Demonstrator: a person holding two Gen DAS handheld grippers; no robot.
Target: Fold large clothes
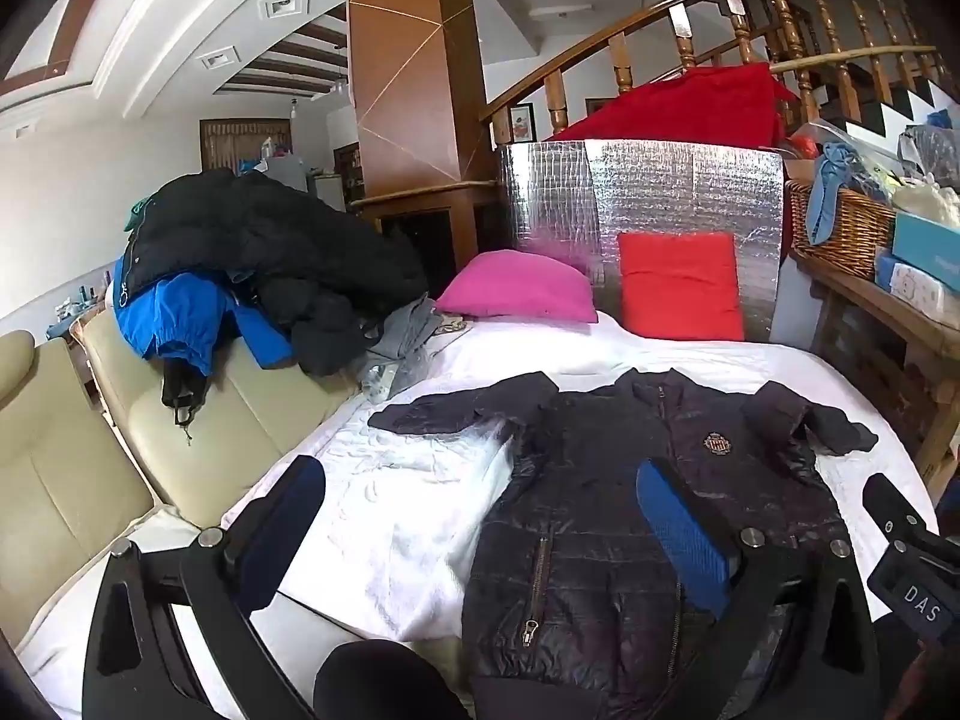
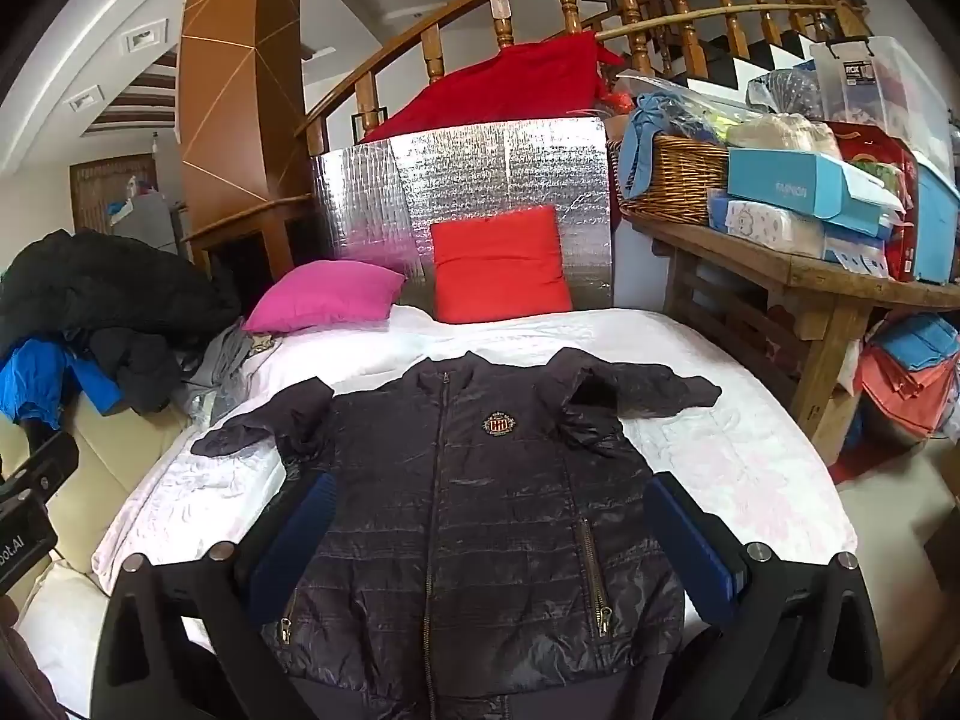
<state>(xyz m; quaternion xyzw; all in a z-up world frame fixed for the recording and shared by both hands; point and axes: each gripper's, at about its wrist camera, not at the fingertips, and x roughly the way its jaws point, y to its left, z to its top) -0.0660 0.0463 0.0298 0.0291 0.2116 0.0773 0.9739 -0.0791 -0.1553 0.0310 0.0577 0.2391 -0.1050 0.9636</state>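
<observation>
- Jacket (image 2: 474, 516) flat on bed (image 2: 732, 456), front up, collar toward pillows, hem toward me, sleeves out sideways.
- My left gripper (image 1: 480, 540) and right gripper (image 2: 498, 546): fingers wide apart, holding nothing.

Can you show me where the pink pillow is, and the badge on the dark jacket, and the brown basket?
Pink square pillow (image 2: 327, 294), right wrist view: middle of its top face.
Embroidered crest badge (image 2: 497, 422), right wrist view: centre, on the dark quilted jacket's chest.
Brown wicker basket (image 2: 675, 180), right wrist view: woven front wall.
</observation>
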